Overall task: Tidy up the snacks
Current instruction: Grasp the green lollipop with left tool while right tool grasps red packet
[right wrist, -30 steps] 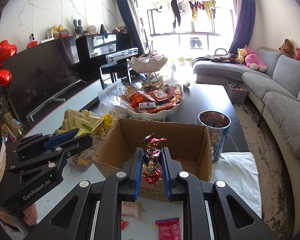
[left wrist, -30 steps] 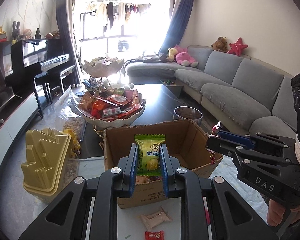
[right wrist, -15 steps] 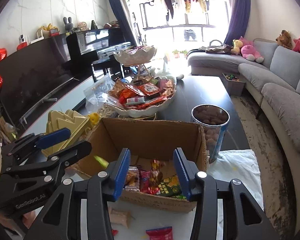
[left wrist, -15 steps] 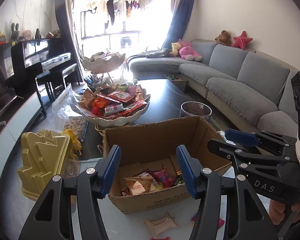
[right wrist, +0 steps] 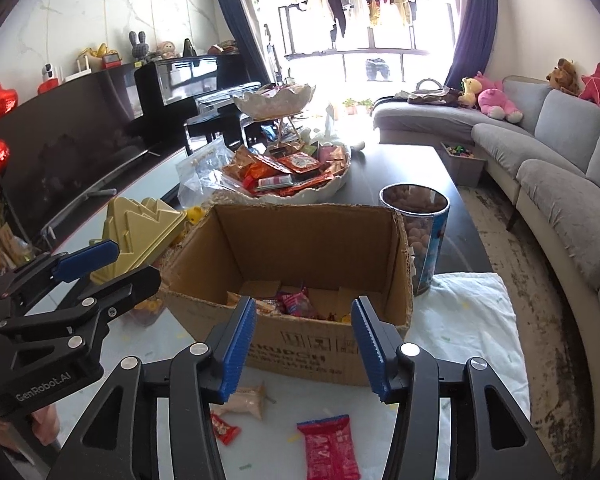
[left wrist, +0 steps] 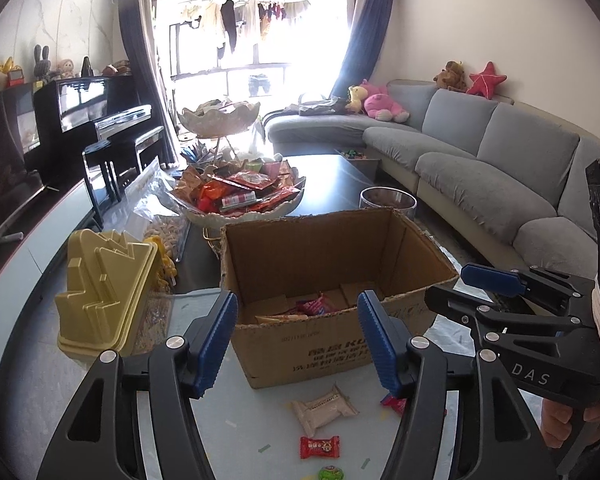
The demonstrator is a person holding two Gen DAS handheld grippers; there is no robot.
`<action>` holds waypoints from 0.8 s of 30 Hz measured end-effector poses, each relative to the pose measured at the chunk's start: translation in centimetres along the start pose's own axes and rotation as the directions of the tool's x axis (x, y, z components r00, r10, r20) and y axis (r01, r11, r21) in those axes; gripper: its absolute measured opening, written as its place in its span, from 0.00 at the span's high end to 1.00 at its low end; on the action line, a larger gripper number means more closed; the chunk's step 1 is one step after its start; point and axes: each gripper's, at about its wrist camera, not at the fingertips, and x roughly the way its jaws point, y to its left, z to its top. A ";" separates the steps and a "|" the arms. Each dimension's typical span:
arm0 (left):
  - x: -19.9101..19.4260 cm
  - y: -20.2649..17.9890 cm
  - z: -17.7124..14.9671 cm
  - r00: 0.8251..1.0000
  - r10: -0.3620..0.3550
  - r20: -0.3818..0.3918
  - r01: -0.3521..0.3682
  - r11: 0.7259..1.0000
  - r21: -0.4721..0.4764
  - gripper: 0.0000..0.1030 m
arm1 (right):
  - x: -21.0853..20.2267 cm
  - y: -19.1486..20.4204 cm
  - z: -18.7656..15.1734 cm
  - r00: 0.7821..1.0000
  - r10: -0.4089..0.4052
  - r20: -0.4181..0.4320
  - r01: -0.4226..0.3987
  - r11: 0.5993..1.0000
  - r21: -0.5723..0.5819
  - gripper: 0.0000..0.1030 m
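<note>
An open cardboard box stands on the table with several wrapped snacks on its bottom. My left gripper hovers at the box's near wall; its jaws are opening with nothing between them. My right gripper sits beside it on the right, jaws also opening and empty. On the table in front of the box lie a beige packet, a small red candy, a green candy and a red packet.
A white scalloped bowl heaped with snacks stands behind the box. A yellow plastic container is at the left, a can of nuts at the box's right, and a white cloth under it. A grey sofa runs along the right.
Both grippers have opened. The left let go of a yellow-green packet and the right a red-gold candy, and both dropped into the box. Both grippers have sunk slightly.
</note>
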 end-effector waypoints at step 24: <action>-2.8 -1.5 -7.1 0.996 -0.006 -0.093 0.003 1.000 -0.027 0.40 | -1.6 0.3 -6.8 0.997 0.009 -0.083 -0.008 1.000 0.009 0.43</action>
